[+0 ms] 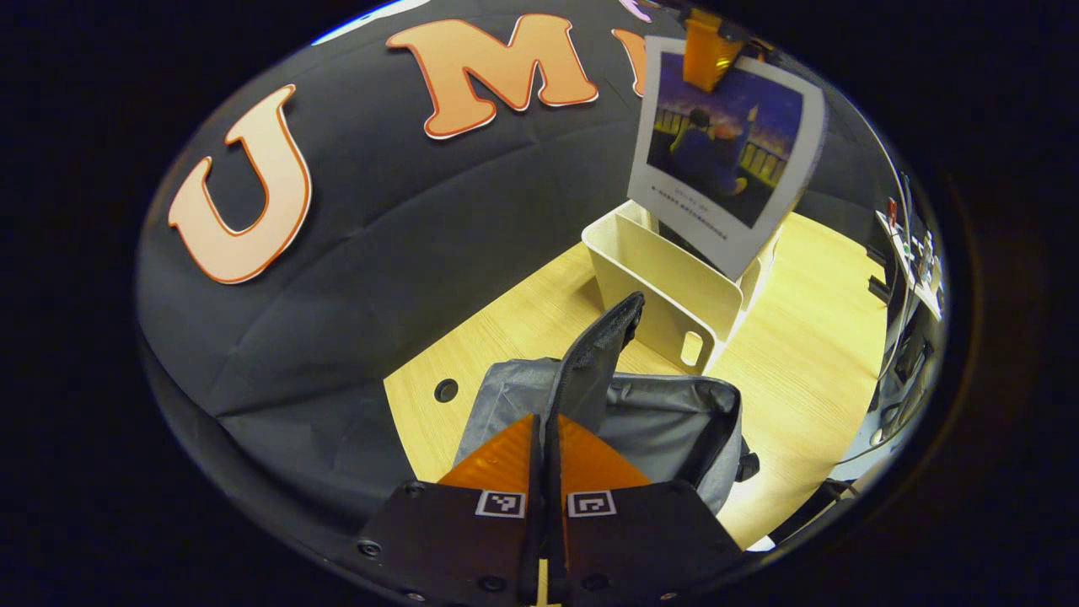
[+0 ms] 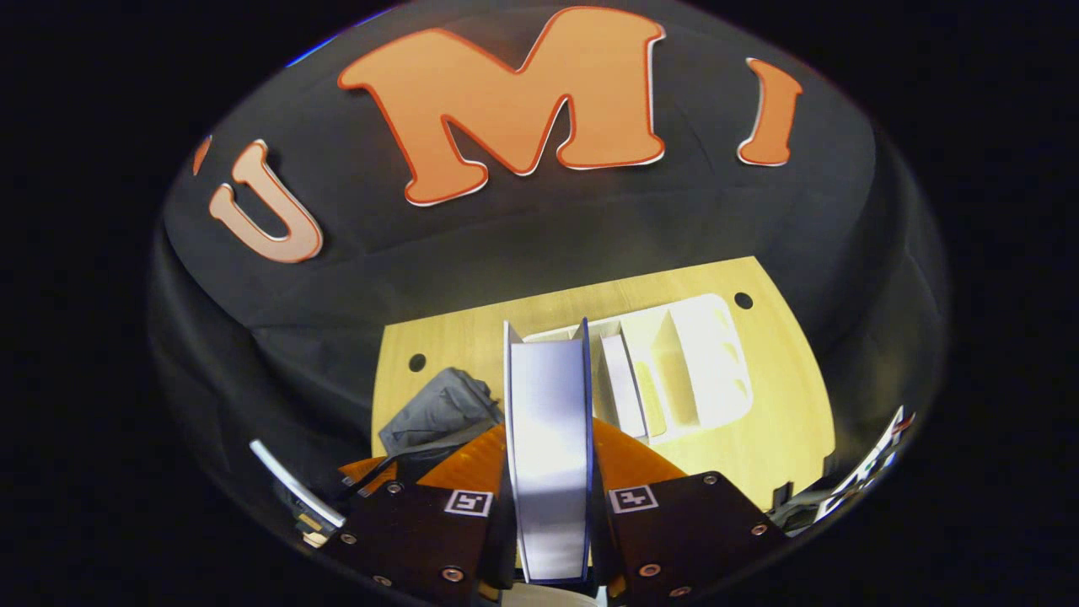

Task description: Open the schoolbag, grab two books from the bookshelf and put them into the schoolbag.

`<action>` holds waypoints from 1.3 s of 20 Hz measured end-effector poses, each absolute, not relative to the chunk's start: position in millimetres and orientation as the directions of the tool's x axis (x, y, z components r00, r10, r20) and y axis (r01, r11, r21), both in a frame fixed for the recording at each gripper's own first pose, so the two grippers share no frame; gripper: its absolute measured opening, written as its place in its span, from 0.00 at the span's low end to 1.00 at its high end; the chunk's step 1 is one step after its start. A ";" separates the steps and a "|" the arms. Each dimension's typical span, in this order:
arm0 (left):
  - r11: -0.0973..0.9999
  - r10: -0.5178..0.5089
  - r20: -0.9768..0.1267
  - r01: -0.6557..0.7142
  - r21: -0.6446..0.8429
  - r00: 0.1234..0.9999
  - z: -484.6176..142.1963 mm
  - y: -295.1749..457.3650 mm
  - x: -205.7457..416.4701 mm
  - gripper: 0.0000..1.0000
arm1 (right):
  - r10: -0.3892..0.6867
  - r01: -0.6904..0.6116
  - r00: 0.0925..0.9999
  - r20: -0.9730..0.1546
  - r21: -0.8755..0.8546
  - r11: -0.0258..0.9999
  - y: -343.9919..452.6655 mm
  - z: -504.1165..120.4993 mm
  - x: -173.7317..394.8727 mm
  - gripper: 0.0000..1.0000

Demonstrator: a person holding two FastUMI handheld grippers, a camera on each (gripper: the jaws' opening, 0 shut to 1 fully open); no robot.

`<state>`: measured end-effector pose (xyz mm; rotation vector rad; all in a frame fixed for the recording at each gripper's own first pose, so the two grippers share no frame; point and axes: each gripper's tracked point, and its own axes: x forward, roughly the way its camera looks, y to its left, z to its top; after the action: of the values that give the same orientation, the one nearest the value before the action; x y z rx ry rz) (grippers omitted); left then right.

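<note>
Black cloth forms the booth wall behind a light wooden table (image 1: 809,354) with round cable holes.

Left gripper view: the left gripper (image 1: 546,430) has its fingers drawn close together, pinching a dark flap (image 1: 600,350) of the grey schoolbag (image 1: 666,426) and holding it upright. The schoolbag lies on the table directly beyond the fingers, with its mouth open to the right of the flap. Far from the bag stands a white bookshelf (image 1: 674,287) with upright dividers. Above the bookshelf, the right gripper (image 1: 706,52) holds a book (image 1: 727,160) by its top edge; the book hangs clear of the shelf, with its illustrated cover facing the camera.

Right gripper view: the right gripper (image 2: 548,472) clamps the book (image 2: 548,438) between both fingers, edge-on to the camera. Below, the bookshelf (image 2: 700,362) sits on the table (image 2: 784,413), with another book (image 2: 620,388) in one compartment. The schoolbag (image 2: 442,409) lies to the left of the bookshelf.
</note>
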<state>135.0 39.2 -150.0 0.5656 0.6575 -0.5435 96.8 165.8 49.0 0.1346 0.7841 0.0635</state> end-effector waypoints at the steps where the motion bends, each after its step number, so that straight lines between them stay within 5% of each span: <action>1: 0.714 -0.283 -0.689 0.626 0.313 0.667 -148.6 37.7 136.0 0.04 | 0.130 -0.008 0.713 -0.689 0.178 0.984 164.3 49.4 81.4 0.36; 10: 0.659 -0.297 -0.698 0.669 0.344 0.651 -143.3 21.9 127.7 0.04 | 0.337 0.064 0.739 -0.583 0.559 0.827 167.3 -35.5 -6.2 0.35; 17: 0.652 -0.284 -0.685 0.659 0.376 0.671 -131.5 18.5 129.8 0.04 | 0.452 0.189 0.747 -0.487 0.808 0.557 195.9 -142.5 12.3 0.35; 26: 0.645 -0.271 -0.670 0.647 0.406 0.691 -116.6 12.0 129.4 0.04 | 0.466 0.240 0.775 -0.426 0.881 0.408 265.5 -219.2 68.2 0.35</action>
<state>129.4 12.0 -116.6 0.6836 0.6055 -0.5603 68.2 265.5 -219.2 1.1684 0.7087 0.1587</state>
